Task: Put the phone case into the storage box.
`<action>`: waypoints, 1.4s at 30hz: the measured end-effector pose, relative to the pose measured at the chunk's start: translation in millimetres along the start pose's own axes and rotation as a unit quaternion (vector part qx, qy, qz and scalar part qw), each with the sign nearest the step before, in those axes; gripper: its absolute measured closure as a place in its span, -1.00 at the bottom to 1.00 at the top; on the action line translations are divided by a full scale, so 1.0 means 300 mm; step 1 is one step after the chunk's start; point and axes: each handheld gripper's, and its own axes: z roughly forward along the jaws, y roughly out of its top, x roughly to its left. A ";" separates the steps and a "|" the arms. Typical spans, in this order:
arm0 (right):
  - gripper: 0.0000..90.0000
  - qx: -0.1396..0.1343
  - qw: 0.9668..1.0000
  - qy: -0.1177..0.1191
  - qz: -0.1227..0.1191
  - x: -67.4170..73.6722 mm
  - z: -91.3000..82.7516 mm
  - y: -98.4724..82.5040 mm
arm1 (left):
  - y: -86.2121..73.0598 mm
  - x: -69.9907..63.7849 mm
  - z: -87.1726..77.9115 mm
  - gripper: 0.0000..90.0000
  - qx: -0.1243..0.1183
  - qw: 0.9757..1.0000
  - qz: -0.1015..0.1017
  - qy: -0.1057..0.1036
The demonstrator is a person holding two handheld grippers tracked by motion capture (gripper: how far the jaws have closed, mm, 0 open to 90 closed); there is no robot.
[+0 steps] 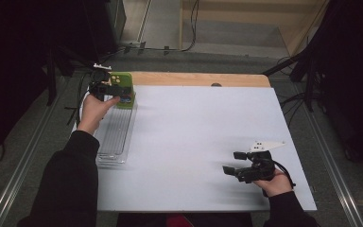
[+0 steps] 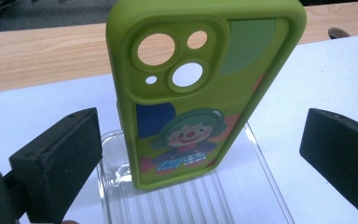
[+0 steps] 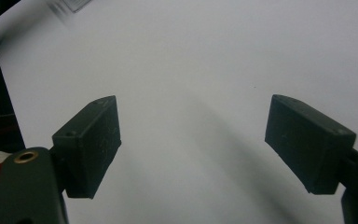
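My right gripper point(image 1: 231, 162) at 5 o'clock on the bench point(image 1: 194, 137): jaws spread wide over bare white surface, grasping nothing. My left gripper point(image 2: 200, 154) at 10 o'clock: jaws released, either side of the green phone case point(image 2: 200, 88). Case stands tilted on the clear ribbed tray's point(image 2: 177, 200) far end, untouched by either jaw.

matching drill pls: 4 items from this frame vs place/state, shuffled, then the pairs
Items:
1. green phone case
2. clear ridged tray
3. left claw
4. right claw

Place or state:
A. open, over bare white sheet, near right of the table
B. lying flat along the table's left edge
C. standing upright at the tray's far end
D. open, one jaw on each side of the phone case

Pairs: 1-C, 2-B, 3-D, 4-A
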 end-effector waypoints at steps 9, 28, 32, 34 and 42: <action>-0.63 0.000 1.000 -0.001 0.000 -0.002 -0.001 -0.001 | 0.000 -0.021 -0.051 -1.00 0.025 0.999 0.007 -0.031; -0.63 0.000 1.000 0.003 -0.001 -0.002 0.004 0.001 | -0.008 -0.103 -0.139 -0.89 0.050 0.992 0.034 -0.106; -0.63 0.000 1.000 0.003 -0.002 -0.002 0.005 0.002 | -0.016 -0.121 -0.145 -0.87 0.050 0.991 0.035 -0.122; -0.63 0.001 1.000 0.003 -0.002 -0.001 0.005 0.002 | -0.023 -0.131 -0.144 -0.86 0.051 0.989 0.037 -0.133; -0.63 0.002 1.000 0.005 -0.001 -0.001 0.007 0.001 | -0.056 -0.177 -0.136 -0.71 0.064 0.982 0.047 -0.171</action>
